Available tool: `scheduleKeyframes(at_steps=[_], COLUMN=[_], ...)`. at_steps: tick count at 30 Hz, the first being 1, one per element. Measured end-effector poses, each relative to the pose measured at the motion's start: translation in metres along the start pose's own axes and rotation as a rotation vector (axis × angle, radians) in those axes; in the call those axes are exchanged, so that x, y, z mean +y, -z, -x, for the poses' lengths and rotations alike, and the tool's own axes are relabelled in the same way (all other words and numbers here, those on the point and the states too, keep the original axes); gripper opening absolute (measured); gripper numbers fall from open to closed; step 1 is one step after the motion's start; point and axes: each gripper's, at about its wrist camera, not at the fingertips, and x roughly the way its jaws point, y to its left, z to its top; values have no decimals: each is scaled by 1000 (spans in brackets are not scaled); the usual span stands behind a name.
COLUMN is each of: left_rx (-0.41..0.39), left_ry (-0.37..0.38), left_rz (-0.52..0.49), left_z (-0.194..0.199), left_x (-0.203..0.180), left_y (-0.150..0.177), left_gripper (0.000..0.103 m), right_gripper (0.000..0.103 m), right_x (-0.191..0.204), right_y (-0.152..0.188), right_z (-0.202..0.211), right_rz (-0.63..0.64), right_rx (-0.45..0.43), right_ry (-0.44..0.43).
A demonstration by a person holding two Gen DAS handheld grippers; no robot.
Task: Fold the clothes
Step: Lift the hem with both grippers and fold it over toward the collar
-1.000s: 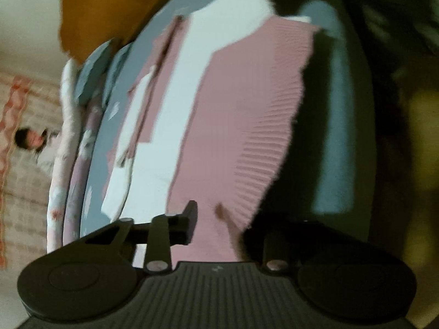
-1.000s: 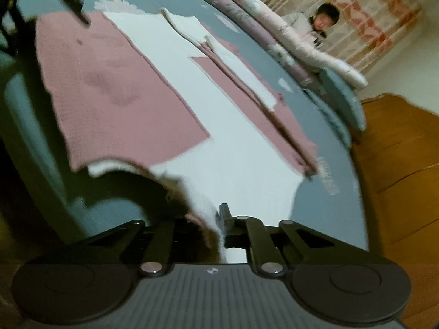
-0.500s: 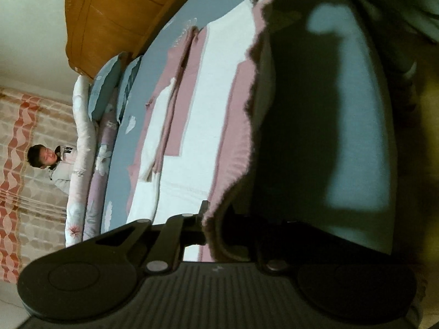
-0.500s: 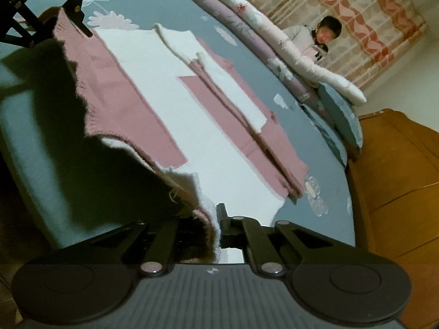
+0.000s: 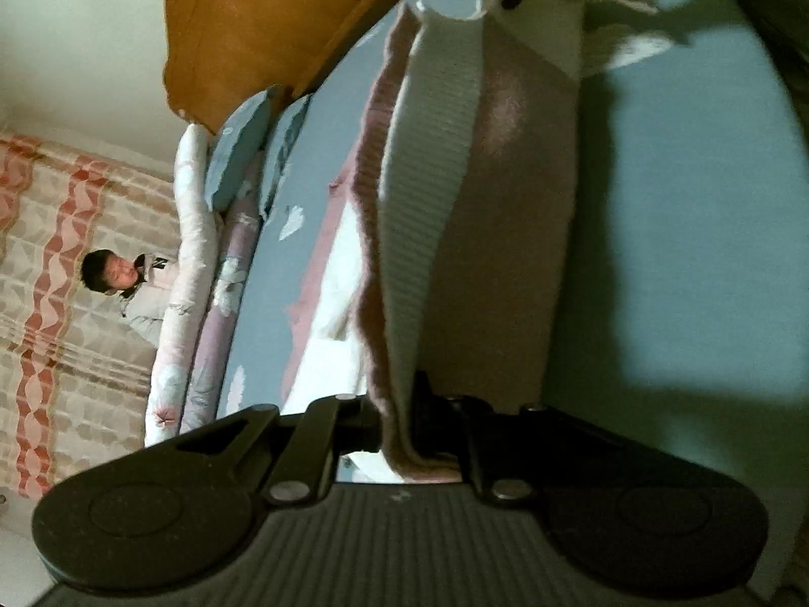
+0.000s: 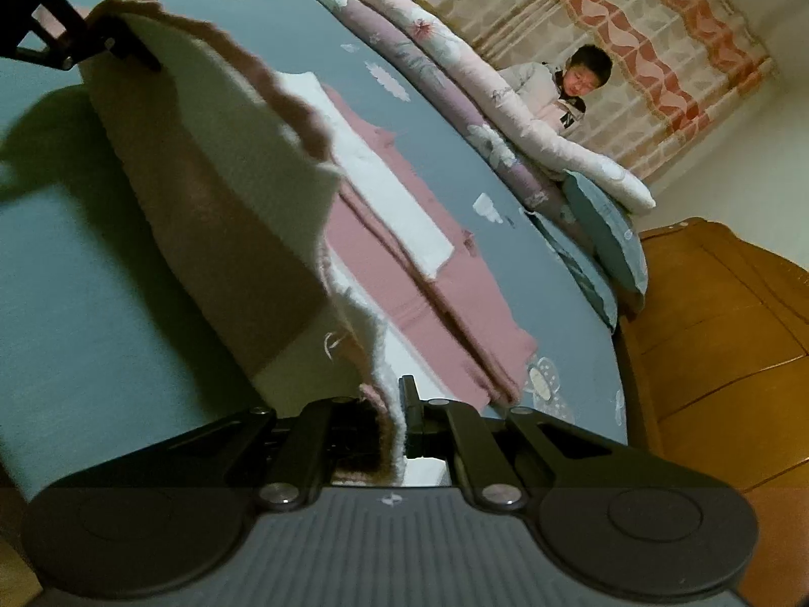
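Left hand-held gripper (image 5: 399, 420), black plastic, was clenched on the near edge of the pink and white ribbed knit sweater (image 5: 430, 192). The cloth rose straight from the jaws as a lifted fold, shaded pink underside to the right, white ribbed band in the middle, fuzzy pink hem to the left. Only the left wrist view showed the other tool at the top of frame, pinching the far corner of the same edge.

Right hand-held gripper (image 6: 397, 417) was likewise clamped shut on that sweater (image 6: 222, 192), with fluffy white and pink edge squeezed between the fingers. This view alone showed the flat part of the garment: pink panels and a long white strip lying on the bed, folded lengthwise with straight seams, beyond the raised flap. The left tool appeared at top left here, gripping the opposite corner, so the hem hung stretched between both tools above the bed.

Grey-blue bedsheet with white flower prints (image 6: 91, 303) lay smooth under everything, with a dark shadow cast by the lifted cloth. Further off, a rolled lilac and pale pink floral quilt (image 6: 455, 76) ran along the far side of the bed, with two teal pillows (image 6: 607, 232) at its end. An orange wooden headboard (image 6: 718, 323) stood beside the pillows. A person in a pale jacket (image 6: 551, 86) sat behind the quilt, before a patterned cream and red curtain (image 6: 632, 15).
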Motion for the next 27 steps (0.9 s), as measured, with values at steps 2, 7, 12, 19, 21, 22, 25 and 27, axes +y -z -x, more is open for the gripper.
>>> scheduleKeyframes(at_steps=[2, 7, 12, 19, 21, 22, 25, 27], left_rx=[-1, 2, 7, 15, 18, 21, 24, 30], left_ry=[-14, -38, -64, -103, -112, -114, -124, -130], left_rz=[9, 24, 35, 75, 81, 84, 93, 104], left_z=[-10, -35, -62, -101, -113, -119, -137, -151], left_x=[7, 25, 44, 72, 80, 84, 93, 101], left_y=[-2, -6, -9, -9, -9, -10, -10, -10], left_gripper=[8, 7, 7, 7, 7, 7, 7, 7], right_gripper=[7, 7, 7, 7, 7, 7, 7, 7], right_x=[-5, -18, -34, -59, -64, -67, -77, -84], right_y=[-3, -9, -17, -34, -39, -41, -47, -51], right_z=[-7, -30, -53, -91, -101, -106, -123, -135], right_rz=[-3, -14, -24, -40, -42, -44, -50, -56], right_rx=[-2, -2, -10, -35, -41, -43, -50, -51], right_ry=[8, 19, 36, 79, 90, 93, 104, 110])
